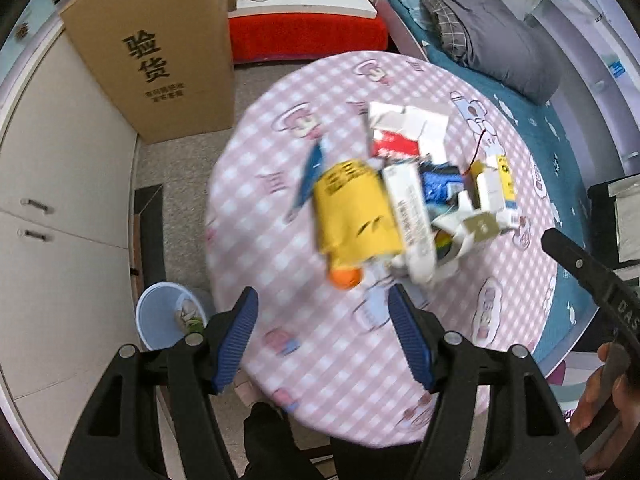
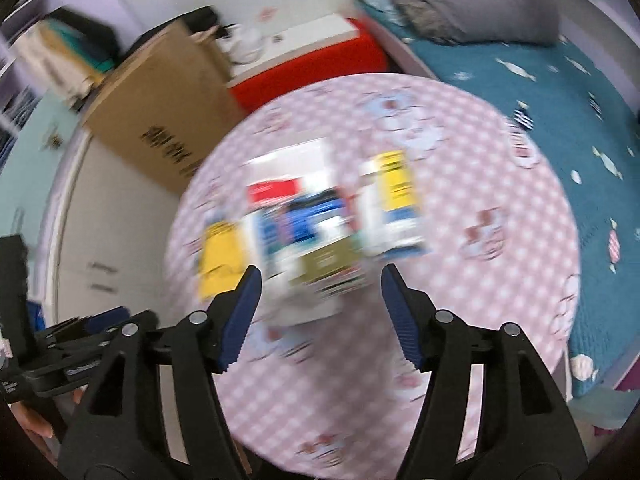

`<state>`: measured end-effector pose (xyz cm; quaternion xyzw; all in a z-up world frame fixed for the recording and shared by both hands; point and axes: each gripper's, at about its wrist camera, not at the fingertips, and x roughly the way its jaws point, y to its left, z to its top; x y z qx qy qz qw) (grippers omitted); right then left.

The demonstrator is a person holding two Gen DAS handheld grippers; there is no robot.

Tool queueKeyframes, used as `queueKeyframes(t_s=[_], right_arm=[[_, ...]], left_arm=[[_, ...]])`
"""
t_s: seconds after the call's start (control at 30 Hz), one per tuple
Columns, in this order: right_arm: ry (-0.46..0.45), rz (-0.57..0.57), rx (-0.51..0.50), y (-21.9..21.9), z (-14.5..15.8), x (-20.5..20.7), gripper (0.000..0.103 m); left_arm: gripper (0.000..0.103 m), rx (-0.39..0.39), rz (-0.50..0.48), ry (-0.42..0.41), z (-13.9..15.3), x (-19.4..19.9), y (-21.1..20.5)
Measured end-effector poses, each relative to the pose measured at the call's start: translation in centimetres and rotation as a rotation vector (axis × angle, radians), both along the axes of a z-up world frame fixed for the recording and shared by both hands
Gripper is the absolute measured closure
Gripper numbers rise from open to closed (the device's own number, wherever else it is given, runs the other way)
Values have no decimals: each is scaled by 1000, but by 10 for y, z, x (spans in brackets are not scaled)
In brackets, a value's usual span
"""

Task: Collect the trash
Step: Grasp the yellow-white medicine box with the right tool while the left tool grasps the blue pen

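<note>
A heap of trash lies on the round pink checked table (image 1: 304, 344): a yellow packet (image 1: 352, 212), a white box with a barcode (image 1: 408, 212), a red and white carton (image 1: 404, 132), a blue wrapper (image 1: 438, 184) and an orange cap (image 1: 346, 278). My left gripper (image 1: 323, 308) is open and empty above the table's near side, short of the heap. My right gripper (image 2: 320, 284) is open and empty above the blurred heap (image 2: 316, 216). A light blue waste bin (image 1: 164, 318) stands on the floor left of the table.
A tall cardboard box (image 1: 156, 48) leans on white cupboards (image 1: 52, 184) at the left. A bed with a teal cover (image 1: 560, 148) and a grey pillow (image 1: 492, 32) lies to the right. A red bench (image 1: 308, 36) stands behind the table.
</note>
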<state>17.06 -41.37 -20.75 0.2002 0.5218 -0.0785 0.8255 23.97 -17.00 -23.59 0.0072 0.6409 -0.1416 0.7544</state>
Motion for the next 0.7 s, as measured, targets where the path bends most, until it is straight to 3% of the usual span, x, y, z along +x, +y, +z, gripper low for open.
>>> queueKeyframes(t_s=[0.3,0.47,0.7], right_arm=[[89,2,43,-43,-52,45,40],[121,-1,69,-55,-71,61,40],[164,43,81,-57,-90,81,40]], left_arm=[[37,71,132,25,-23,45,-3],[37,91,155,34,-36,69,-1],[38,123,116,48,-56,107,-21]])
